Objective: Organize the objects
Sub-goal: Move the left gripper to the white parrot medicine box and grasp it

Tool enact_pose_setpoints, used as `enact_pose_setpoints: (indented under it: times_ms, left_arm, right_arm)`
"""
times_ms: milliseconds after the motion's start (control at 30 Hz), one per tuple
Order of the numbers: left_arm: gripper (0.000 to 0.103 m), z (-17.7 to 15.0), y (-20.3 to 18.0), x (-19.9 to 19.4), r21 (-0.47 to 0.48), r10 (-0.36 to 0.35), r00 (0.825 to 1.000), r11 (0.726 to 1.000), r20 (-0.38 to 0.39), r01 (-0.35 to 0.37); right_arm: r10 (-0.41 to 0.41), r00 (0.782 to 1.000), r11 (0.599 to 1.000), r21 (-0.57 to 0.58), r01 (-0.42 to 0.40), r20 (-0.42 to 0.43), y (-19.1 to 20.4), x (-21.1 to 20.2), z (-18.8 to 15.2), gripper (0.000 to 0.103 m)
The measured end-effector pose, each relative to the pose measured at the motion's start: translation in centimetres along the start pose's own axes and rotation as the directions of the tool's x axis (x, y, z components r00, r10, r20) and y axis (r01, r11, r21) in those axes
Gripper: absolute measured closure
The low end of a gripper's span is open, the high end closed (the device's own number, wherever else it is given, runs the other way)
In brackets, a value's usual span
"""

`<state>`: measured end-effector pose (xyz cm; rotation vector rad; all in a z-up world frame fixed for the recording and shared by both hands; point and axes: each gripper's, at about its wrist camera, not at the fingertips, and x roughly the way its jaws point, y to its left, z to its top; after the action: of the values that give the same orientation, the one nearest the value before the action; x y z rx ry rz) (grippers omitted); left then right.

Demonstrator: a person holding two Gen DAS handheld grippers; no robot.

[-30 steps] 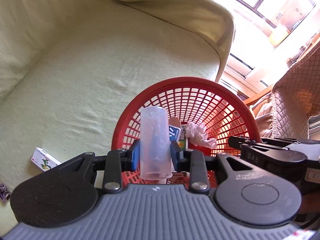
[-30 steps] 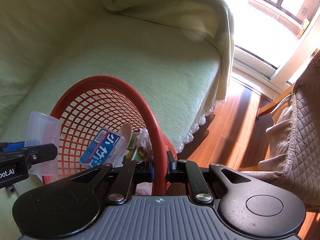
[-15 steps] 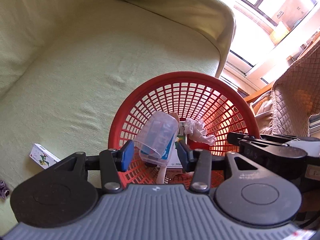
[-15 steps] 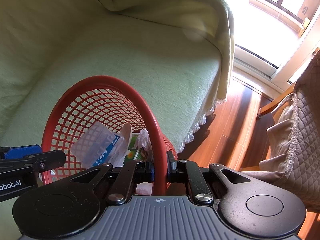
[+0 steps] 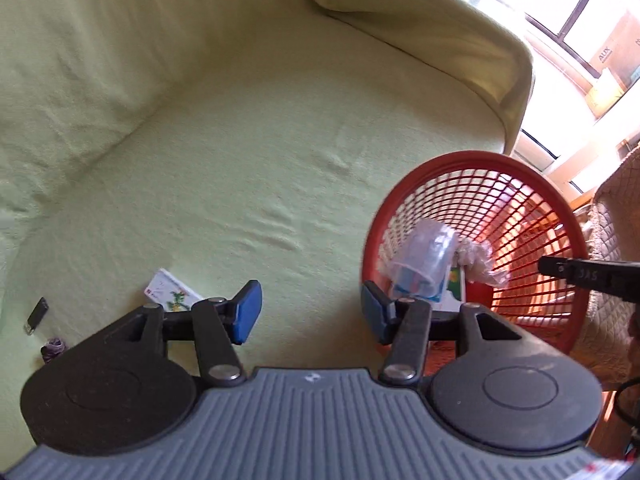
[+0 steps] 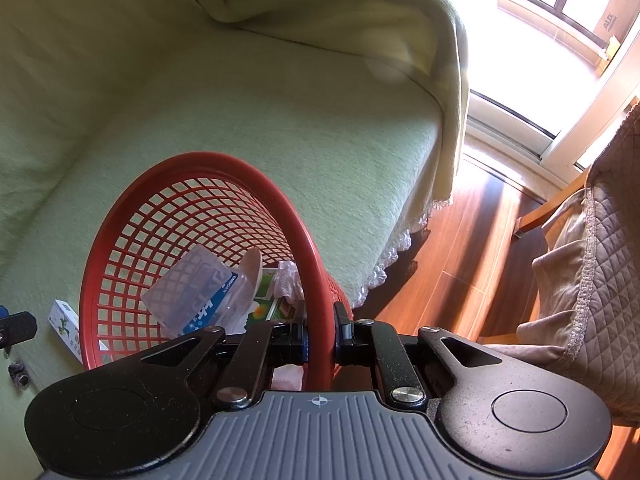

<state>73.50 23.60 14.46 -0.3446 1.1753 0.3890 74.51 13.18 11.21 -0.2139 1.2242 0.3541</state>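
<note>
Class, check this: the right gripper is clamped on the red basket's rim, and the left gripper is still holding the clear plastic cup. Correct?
Not quite. The left gripper is open and empty; the clear plastic cup lies inside the red basket, as the left wrist view shows. The right gripper does clamp the rim.

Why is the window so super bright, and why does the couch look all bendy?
In both views sunlight overexposes the window, washing out its panes. In the right wrist view it leaves a faint flare spot on the sofa cover. The fisheye lens bends straight edges near each frame's rim. In the left wrist view the red basket and the clear plastic cup look slightly motion-blurred.
</note>
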Motion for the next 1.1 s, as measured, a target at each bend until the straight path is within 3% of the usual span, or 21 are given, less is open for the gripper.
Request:
enact_pose_setpoints:
  times_ms: [233,400,867,1100]
  left_arm:
    - [0.048,-3.0,6.7,1.8,-0.133,0.100,0.992,0.985,-0.072,-0.109]
    - [0.048,-4.9,10.4,3.3,-0.237,0.115,0.987,0.961,-0.116,-0.140]
    - [0.044,-5.6,12.8,7.7,-0.346,0.094,0.988,0.929,-0.126,-0.132]
    - [0.042,-4.4,13.8,10.9,-0.410,0.063,0.987,0.905,-0.145,-0.118]
  right_arm:
    - [0.027,1.000,0.998,0.063,-0.027,0.001,-0.5,-0.3,0.0,0.095]
    - [0.044,0.999,0.996,0.075,-0.046,0.024,0.4,-1.0,0.4,0.095]
    - [0.120,0.991,0.990,0.068,-0.124,0.067,7.0,-0.8,5.1,0.094]
    - [0.112,0.993,0.992,0.051,-0.114,0.049,10.6,1.4,6.8,0.094]
